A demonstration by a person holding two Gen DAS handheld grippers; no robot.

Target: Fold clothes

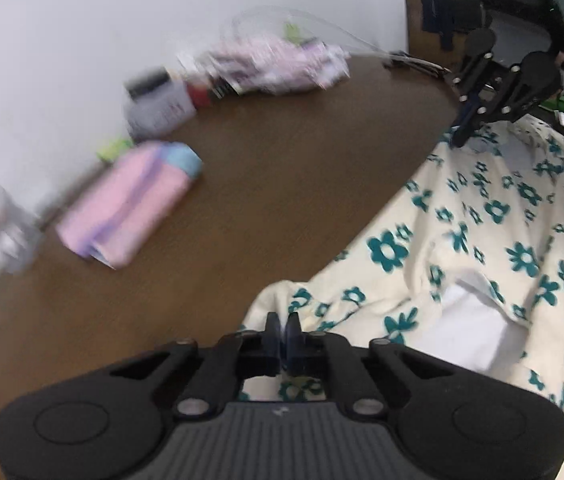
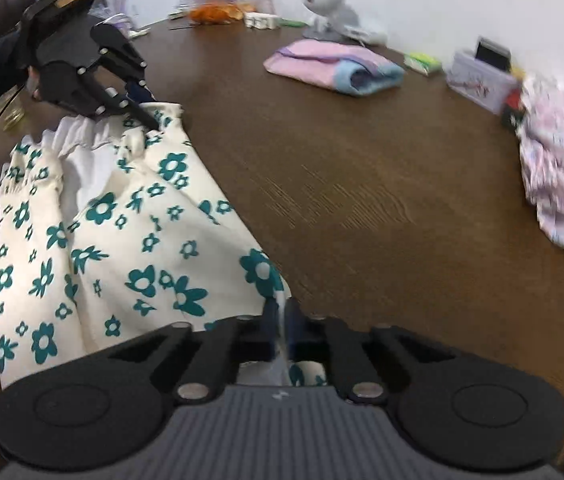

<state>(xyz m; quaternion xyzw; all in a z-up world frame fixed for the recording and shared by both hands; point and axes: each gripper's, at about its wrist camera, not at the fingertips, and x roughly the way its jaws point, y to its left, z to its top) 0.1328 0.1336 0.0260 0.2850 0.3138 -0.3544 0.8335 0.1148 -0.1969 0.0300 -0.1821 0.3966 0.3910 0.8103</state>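
At the left, the left gripper (image 1: 283, 326) has its jaws pinched nearly together on the ruffled waistband corner of the floral garment (image 1: 502, 248), a cream cloth with teal flowers that lies spread along the near side of the brown table (image 2: 362, 168). The same gripper shows in the right wrist view at the frilled end. Further right, the right gripper (image 2: 281, 318) is likewise clamped on a thin edge of the same cloth at its opposite end, so the garment stretches between the two grips. Holding both ends that way, I judge, keeps the edge taut so it can be lifted or turned over in one piece; whether this is a fold being laid or cloth being straightened, the views do not settle, and motion blur says only that things are moving. Beyond, mid-table, one pink and blue bundle (image 2: 334, 66) lies neatly folded and well apart, seemingly set aside. At the far right one crumpled pink-patterned heap (image 2: 562, 184) sits by the wall. So I count two grippers, both gripping, and three garments: one held, one folded, one loose. A white gadget (image 2: 324, 8) and a small box (image 2: 478, 82) stand along the wall.
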